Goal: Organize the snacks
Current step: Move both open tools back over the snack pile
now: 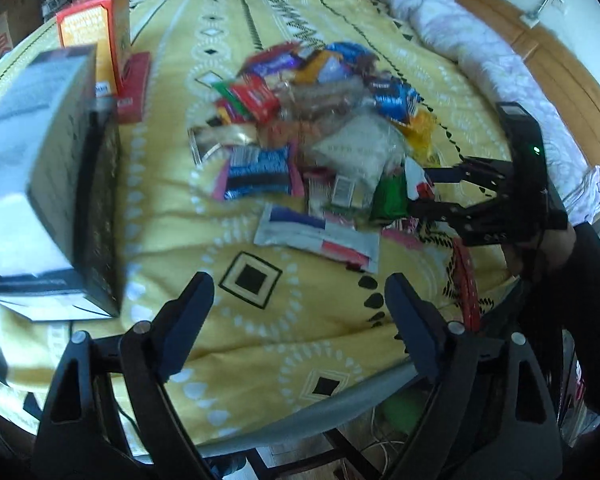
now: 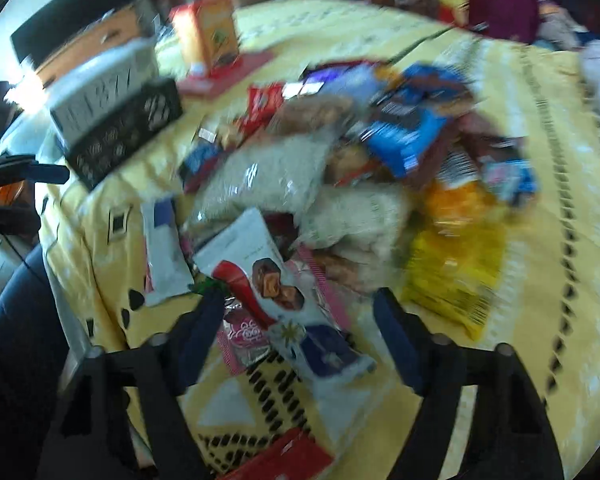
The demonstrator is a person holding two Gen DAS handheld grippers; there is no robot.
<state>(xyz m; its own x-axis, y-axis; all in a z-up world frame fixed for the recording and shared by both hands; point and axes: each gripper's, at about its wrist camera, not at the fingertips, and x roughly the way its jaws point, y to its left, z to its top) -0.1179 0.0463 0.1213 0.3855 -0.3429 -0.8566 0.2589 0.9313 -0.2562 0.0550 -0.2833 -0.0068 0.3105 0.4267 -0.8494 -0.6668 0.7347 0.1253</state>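
In the middle of the left wrist view, a heap of snacks (image 1: 312, 120) is seen lying loose on a yellow patterned bedspread (image 1: 260, 300), and it is judged that the packets were tipped out there so that they can be sorted one by one. At the left edge of that frame a stack of crates (image 1: 52, 184), grey above and black below, is placed close beside the heap, probably as the place where the sorted packets are to go; behind it, in the upper left, an orange box (image 1: 96, 40) stands upright next to a flat red box (image 1: 134, 84). The left gripper (image 1: 300, 300) is held at the bottom of the frame over bare bedspread, its jaws apart and nothing between them. The right gripper (image 2: 296, 316) is held at the bottom of the right wrist view, tilted down at the near edge of the heap; its jaws are also apart, and a white packet with chocolates pictured on it (image 2: 260, 276) lies between them, but no pressing of the pads on it can be seen, so it is not taken as gripped. A yellow bag (image 2: 452, 280) lies just beside it to the right, and blue packets (image 2: 404, 136) are piled higher in the frame. Both pictures are blurred, so no brand name or label can be read; only a barcode is made out.
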